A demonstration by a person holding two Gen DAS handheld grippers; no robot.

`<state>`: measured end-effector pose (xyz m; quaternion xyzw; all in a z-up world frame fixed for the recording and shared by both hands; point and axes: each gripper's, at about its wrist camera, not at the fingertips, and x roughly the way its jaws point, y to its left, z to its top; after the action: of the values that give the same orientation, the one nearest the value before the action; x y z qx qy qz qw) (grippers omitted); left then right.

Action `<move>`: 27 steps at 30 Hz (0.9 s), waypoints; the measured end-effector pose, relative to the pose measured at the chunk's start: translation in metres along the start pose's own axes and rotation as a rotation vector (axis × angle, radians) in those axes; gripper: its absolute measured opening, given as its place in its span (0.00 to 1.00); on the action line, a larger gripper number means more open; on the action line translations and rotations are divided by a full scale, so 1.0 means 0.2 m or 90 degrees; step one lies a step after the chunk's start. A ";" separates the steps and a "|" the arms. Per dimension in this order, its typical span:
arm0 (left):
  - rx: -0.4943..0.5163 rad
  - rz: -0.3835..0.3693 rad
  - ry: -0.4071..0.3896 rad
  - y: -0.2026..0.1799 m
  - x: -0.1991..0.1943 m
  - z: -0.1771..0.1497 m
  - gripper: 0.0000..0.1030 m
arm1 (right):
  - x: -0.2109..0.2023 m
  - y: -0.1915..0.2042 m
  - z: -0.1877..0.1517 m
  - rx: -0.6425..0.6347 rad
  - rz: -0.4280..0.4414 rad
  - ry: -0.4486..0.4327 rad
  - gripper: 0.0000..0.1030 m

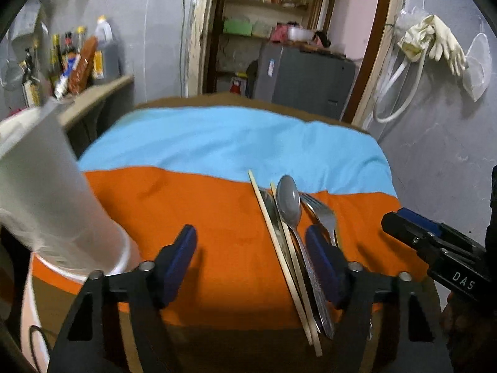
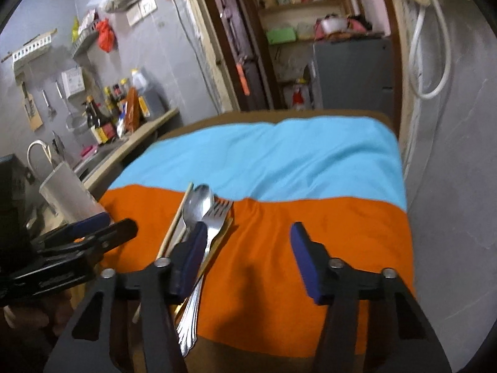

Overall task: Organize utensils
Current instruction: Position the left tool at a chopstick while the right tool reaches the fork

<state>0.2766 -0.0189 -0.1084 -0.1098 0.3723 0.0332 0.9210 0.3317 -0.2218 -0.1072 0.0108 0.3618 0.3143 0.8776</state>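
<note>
A pile of utensils lies on the orange cloth point(image 1: 202, 233): a spoon point(image 1: 289, 200), a fork point(image 1: 324, 214), two pale chopsticks point(image 1: 270, 233) and a flat metal blade between them. My left gripper point(image 1: 252, 264) hovers open over the cloth. The pile lies just inside its right finger point(image 1: 323, 264), with no pad pressing on it. In the right wrist view the spoon point(image 2: 200, 202), fork point(image 2: 217, 217) and a chopstick point(image 2: 175, 220) lie at the left. My right gripper point(image 2: 248, 261) is open and empty, its left finger point(image 2: 189, 258) above the handles.
A tall white container point(image 1: 46, 186) stands at the table's left edge, also seen as the white container point(image 2: 66, 192). A blue cloth point(image 1: 233, 143) covers the far half of the table. A counter with bottles point(image 2: 118, 115) runs along the left wall. A doorway with a grey cabinet point(image 1: 307, 74) lies behind.
</note>
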 end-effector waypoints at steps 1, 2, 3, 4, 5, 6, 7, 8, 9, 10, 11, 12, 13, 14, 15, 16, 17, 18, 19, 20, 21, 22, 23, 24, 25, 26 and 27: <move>-0.002 -0.006 0.012 0.00 0.03 0.00 0.55 | 0.01 -0.01 0.00 0.001 0.004 0.005 0.38; -0.003 -0.009 0.019 0.00 0.05 0.01 0.51 | 0.02 -0.01 0.00 0.003 0.010 0.015 0.37; -0.004 -0.013 0.029 0.00 0.07 0.02 0.48 | 0.04 -0.01 0.00 0.004 0.015 0.022 0.36; -0.005 -0.017 0.039 0.01 0.10 0.02 0.43 | 0.05 -0.02 0.00 0.004 0.019 0.027 0.34; -0.007 -0.018 0.046 0.01 0.12 0.02 0.37 | 0.06 -0.02 0.00 0.003 0.021 0.034 0.33; -0.009 -0.018 0.055 0.01 0.13 0.03 0.34 | 0.07 -0.01 0.00 0.003 0.023 0.038 0.32; -0.010 -0.017 0.064 0.01 0.15 0.03 0.31 | 0.08 -0.01 0.00 0.002 0.027 0.046 0.31; -0.010 -0.014 0.068 0.02 0.17 0.03 0.30 | 0.08 -0.01 0.00 0.001 0.029 0.051 0.30; -0.008 -0.013 0.067 0.01 0.17 0.03 0.29 | 0.10 -0.01 0.01 0.000 0.033 0.057 0.29; -0.004 -0.012 0.067 0.02 0.18 0.03 0.29 | 0.11 -0.01 0.01 -0.001 0.034 0.062 0.28; -0.002 -0.011 0.068 0.01 0.18 0.03 0.29 | 0.12 -0.01 0.01 -0.003 0.036 0.071 0.27; 0.001 -0.010 0.070 0.01 0.19 0.03 0.29 | 0.14 -0.01 0.01 -0.004 0.038 0.078 0.27; 0.005 -0.010 0.073 0.01 0.19 0.03 0.29 | 0.15 0.00 0.01 -0.005 0.039 0.083 0.26; 0.007 -0.011 0.075 0.00 0.20 0.04 0.29 | 0.16 0.00 0.01 -0.006 0.041 0.091 0.25; 0.009 -0.013 0.078 0.00 0.21 0.04 0.29 | 0.17 0.01 0.01 -0.008 0.043 0.097 0.25; 0.013 -0.013 0.082 0.00 0.21 0.04 0.29 | 0.18 0.01 0.01 -0.010 0.044 0.102 0.25; 0.019 -0.013 0.085 0.00 0.22 0.05 0.27 | 0.19 0.01 0.01 -0.012 0.047 0.109 0.24; 0.023 -0.013 0.088 0.00 0.22 0.05 0.25 | 0.19 0.02 0.01 -0.012 0.050 0.113 0.24; 0.026 -0.017 0.091 0.00 0.22 0.06 0.21 | 0.20 0.02 0.01 -0.012 0.054 0.116 0.24; 0.026 -0.020 0.093 -0.01 0.23 0.06 0.16 | 0.21 0.02 0.01 -0.011 0.059 0.121 0.24; 0.025 -0.022 0.096 0.00 0.24 0.06 0.15 | 0.21 0.02 0.01 -0.011 0.060 0.123 0.24; 0.026 -0.022 0.098 0.00 0.23 0.06 0.12 | 0.22 0.03 0.01 -0.012 0.066 0.126 0.24; 0.027 -0.021 0.099 0.00 0.23 0.07 0.10 | 0.22 0.03 0.01 -0.013 0.071 0.129 0.23; 0.028 -0.019 0.099 0.00 0.22 0.06 0.08 | 0.22 0.04 0.01 -0.015 0.074 0.132 0.23; 0.029 -0.017 0.098 0.00 0.21 0.06 0.07 | 0.23 0.04 0.01 -0.016 0.077 0.136 0.23; 0.029 -0.017 0.099 0.00 0.21 0.06 0.07 | 0.24 0.05 0.01 -0.017 0.079 0.140 0.23; 0.026 -0.019 0.102 0.00 0.20 0.06 0.07 | 0.25 0.06 0.01 -0.019 0.080 0.144 0.23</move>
<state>0.3135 -0.0166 -0.1282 -0.0985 0.4437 0.0029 0.8908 0.3534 -0.1841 -0.1336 -0.0149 0.4528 0.3731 0.8097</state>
